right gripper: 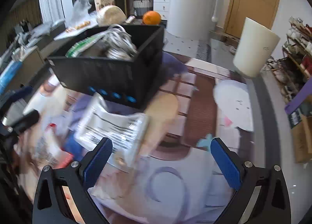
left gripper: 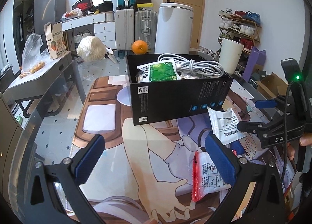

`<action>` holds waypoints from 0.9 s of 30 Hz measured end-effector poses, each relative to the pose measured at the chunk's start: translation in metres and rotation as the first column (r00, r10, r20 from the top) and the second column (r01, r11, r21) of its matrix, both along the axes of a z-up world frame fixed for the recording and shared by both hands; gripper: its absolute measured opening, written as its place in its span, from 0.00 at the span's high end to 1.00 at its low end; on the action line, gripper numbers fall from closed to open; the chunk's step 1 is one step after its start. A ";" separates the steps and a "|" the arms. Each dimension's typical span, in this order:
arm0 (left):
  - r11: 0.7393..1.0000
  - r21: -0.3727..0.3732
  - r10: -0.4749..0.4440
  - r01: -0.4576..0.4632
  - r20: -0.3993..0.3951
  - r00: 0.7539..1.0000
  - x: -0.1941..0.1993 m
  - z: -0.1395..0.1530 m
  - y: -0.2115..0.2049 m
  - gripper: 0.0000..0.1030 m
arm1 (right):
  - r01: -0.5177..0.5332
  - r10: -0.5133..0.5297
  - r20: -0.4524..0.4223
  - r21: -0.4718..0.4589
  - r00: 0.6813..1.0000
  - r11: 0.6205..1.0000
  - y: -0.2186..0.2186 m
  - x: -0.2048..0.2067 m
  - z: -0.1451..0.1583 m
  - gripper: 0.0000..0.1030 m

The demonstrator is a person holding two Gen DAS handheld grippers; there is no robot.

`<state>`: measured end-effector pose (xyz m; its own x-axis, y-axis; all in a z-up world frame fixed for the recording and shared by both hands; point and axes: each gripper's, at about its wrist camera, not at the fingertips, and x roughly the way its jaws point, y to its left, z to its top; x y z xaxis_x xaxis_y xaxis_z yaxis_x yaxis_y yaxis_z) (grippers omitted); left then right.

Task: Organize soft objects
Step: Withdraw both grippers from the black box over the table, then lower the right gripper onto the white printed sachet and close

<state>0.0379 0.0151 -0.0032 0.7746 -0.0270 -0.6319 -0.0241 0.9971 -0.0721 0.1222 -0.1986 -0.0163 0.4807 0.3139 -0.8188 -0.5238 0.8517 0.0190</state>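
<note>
The white packet (left gripper: 226, 124) you're sorting lies flat on the counter (left gripper: 58, 126), just near of the black box's right corner, and your right gripper (left gripper: 247, 115) hovers beside it on the right with its jaws apart; one blue pad shows far of the packet's edge and one black finger near of it, and neither is clearly pressing on it. In the right wrist view the same packet (right gripper: 115, 126) sits blurred between the box and your left-hand finger.

The black box (left gripper: 175, 97) stands upright in the middle of the printed mat (left gripper: 136, 155), open at the top. Inside it you can see a green-and-white packet (left gripper: 159, 72) on the left and a coiled white cable (left gripper: 197, 65) on the right, both rising to about the rim.

Your left gripper (left gripper: 154, 157) is low over the near part of the mat, jaws wide apart and holding nothing. A red-edged packet (left gripper: 202, 175) lies just inside its right finger, partly hidden behind the blue pad.

Past the box's far side sit an orange (left gripper: 140, 47) and, to the right, a white cup (left gripper: 231, 55).
</note>
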 end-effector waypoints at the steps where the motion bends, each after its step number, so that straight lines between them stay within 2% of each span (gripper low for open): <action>1: 1.000 -0.001 0.000 0.000 -0.001 1.000 0.000 0.000 0.000 0.00 | -0.006 0.006 -0.012 0.026 1.000 1.000 0.003 -0.001 0.001 0.01; 10: 1.000 -0.014 -0.004 0.004 0.000 1.000 0.000 0.000 0.002 0.00 | -0.010 0.019 -0.085 0.104 0.996 0.994 0.035 -0.005 -0.006 0.01; 27: 0.998 -0.068 0.000 0.001 0.012 1.000 -0.005 -0.002 0.010 0.00 | 0.026 -0.026 -0.041 0.004 0.999 1.000 0.079 -0.003 -0.012 0.01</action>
<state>0.0330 0.0256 -0.0050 0.7818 -0.0700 -0.6195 -0.0221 0.9899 -0.1397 0.1194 -0.1196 -0.0279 0.4553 0.3053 -0.8364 -0.5000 0.8649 0.0435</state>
